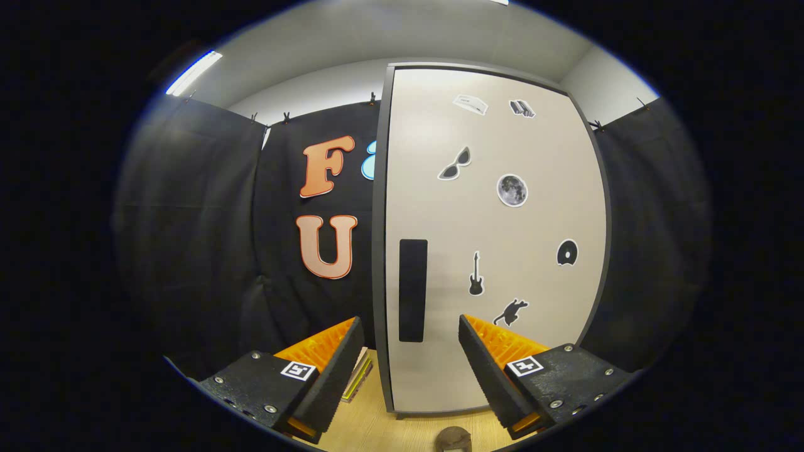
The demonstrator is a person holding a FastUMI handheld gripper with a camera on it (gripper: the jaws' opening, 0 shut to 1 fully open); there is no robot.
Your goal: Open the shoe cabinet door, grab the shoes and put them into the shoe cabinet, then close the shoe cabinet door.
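A tall pale shoe cabinet (496, 238) with a dark frame stands just ahead, its door shut. A black vertical handle (412, 290) sits near the door's left edge, beyond the gap between my fingers. My gripper (411, 329) is open, with nothing between its fingers, and stands apart from the door. A small brown rounded thing (453, 437) lies on the wooden floor below the gripper; I cannot tell what it is.
Black cloth walls hang left and right of the cabinet. Several stickers dot the door. A flat stack of something (359, 376) lies on the wooden floor (377, 427) beside the cabinet's left foot, behind the left finger.
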